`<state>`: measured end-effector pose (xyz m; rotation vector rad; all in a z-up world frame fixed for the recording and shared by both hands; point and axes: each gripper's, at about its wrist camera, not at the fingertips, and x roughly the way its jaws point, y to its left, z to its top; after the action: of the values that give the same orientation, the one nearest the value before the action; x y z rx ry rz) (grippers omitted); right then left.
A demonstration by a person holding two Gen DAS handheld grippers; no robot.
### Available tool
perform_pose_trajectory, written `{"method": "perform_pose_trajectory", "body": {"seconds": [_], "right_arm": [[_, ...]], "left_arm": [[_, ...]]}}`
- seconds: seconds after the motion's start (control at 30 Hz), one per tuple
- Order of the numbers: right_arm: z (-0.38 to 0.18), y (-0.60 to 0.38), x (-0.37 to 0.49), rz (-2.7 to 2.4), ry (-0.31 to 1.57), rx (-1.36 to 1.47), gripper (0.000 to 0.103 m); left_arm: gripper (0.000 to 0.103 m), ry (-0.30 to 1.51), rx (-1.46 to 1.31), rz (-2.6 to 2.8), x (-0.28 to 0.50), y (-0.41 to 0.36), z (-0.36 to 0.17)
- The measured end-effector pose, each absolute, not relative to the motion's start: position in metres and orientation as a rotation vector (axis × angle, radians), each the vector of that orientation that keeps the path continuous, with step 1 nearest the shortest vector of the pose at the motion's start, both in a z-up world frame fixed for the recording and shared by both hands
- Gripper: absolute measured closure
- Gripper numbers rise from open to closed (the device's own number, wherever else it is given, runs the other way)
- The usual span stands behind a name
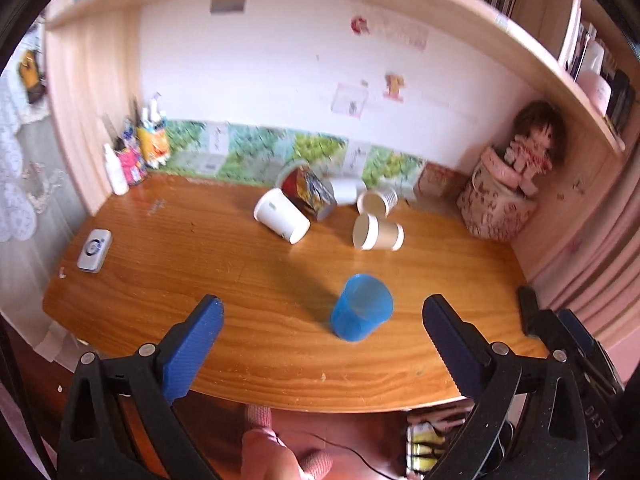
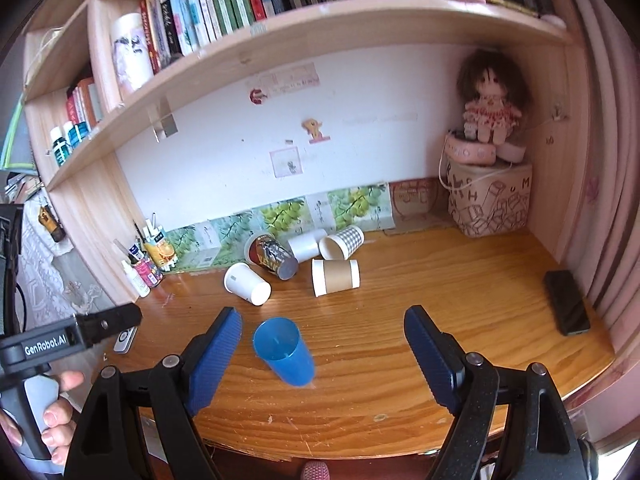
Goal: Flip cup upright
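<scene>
A blue plastic cup (image 1: 361, 307) stands upright on the wooden desk (image 1: 200, 264), mouth up; it also shows in the right wrist view (image 2: 285, 350). Several paper cups lie on their sides behind it: a white cup (image 1: 282, 217), a brown-sleeved cup (image 1: 378, 233), a printed red cup (image 1: 308, 190) and a ribbed cup (image 1: 378, 201). My left gripper (image 1: 322, 338) is open and empty, hovering in front of the blue cup. My right gripper (image 2: 324, 350) is open and empty, the blue cup just inside its left finger (image 2: 214, 356).
A doll (image 2: 490, 96) sits on a patterned box (image 2: 490, 204) at the back right. Bottles and pens (image 2: 146, 260) stand at the back left. A black phone (image 2: 566, 302) lies at the right edge, a small white device (image 1: 94, 250) at the left.
</scene>
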<state>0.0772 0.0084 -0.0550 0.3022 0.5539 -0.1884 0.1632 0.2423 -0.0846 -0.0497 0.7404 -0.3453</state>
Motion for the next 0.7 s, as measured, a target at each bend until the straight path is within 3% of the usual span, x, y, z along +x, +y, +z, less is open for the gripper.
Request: {"method": "perform_pose_trajectory", "body": {"seconds": [0.7], "right_arm": [[0.017,0.029,-0.009,-0.041,0.369,0.188,0.015]], "left_arm": [[0.001,0.408,-0.093,-0.221,0.053,0.235,-0.018]]}}
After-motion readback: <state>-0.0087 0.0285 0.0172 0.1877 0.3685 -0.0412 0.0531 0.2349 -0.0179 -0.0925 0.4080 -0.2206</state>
